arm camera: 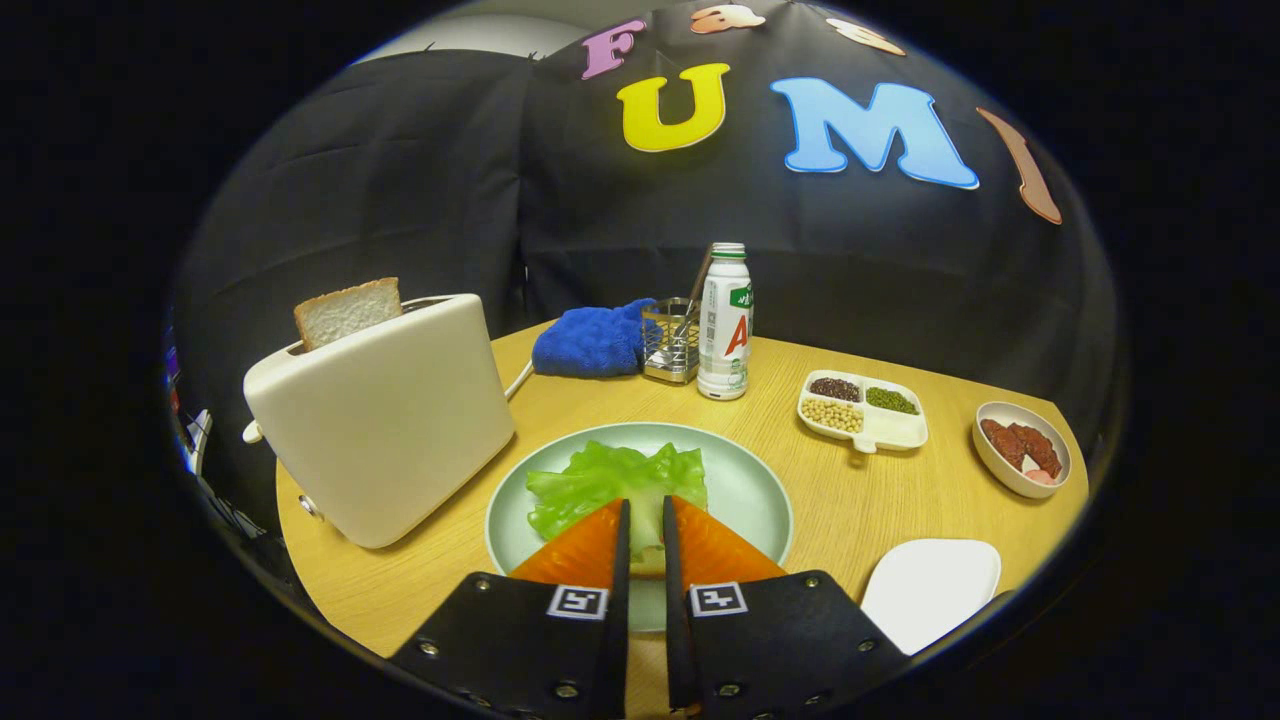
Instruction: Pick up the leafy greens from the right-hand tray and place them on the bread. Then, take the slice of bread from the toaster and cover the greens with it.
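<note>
The gripper (pixel 646 535) is seen above the near part of a plate (pixel 745 480), its two fingers (pixel 590 550) drawn close together with only a narrow slot left between them. Whether anything is pinched in that slot cannot be told; a pale strip is seen through it, and it may be greens or bread. The greens (pixel 610 480) are spread on the plate just ahead of the fingertips, reaching under them at the near side. The bread beneath them is mostly hidden; only a small pale-brown edge is glimpsed at the tips.

The plate is set on a round wooden table (pixel 800 520). To the left of the plate, close beside it, a toaster (pixel 385 420) is stood, and a slice (pixel 347 311) is seen sticking upright out of its slot. To the right of the fingers, at the table's near edge, a white tray (pixel 930 590) is placed. Beyond it, a divided dish (pixel 880 425) with beans and seeds in its compartments is set, and further right a bowl (pixel 1020 450) holding reddish pieces.

Beyond the plate, toward the far edge, a bottle (pixel 725 325) is stood upright, with a wire holder (pixel 670 340) just beside it on the left and a blue cloth (pixel 590 342) touching the holder.
</note>
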The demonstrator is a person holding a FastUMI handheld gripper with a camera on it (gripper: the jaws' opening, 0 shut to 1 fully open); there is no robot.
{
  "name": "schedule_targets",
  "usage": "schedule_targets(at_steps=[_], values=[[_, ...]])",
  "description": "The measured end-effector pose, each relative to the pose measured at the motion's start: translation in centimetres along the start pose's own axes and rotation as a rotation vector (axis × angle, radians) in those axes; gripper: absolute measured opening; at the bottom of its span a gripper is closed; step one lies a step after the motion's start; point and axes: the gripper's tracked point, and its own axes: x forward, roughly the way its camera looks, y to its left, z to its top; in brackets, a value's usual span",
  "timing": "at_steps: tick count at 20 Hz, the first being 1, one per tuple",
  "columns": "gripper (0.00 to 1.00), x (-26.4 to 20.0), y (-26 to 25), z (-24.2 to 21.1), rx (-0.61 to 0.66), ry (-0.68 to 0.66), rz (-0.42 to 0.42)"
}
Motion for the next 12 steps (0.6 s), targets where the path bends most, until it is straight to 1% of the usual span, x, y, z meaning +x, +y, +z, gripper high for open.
schedule_targets(at_steps=[1, 2, 3, 4, 6, 9, 12], values=[[0.23, -0.3, -0.1, 0.3, -0.01, -0.01, -0.009], [0.23, -0.6, -0.5, 0.8, -0.016, -0.036, -0.026], [0.48, -0.9, -0.7, 1.3, -0.026, -0.055, -0.043], [0.56, -1.3, -0.9, 1.5, -0.033, -0.069, -0.055], [0.57, -2.3, -0.8, 2.1, -0.035, -0.094, -0.063], [0.57, -4.4, 1.1, 3.8, -0.027, -0.174, -0.049], [0.57, -6.3, 2.3, 5.1, -0.033, -0.236, -0.084]])
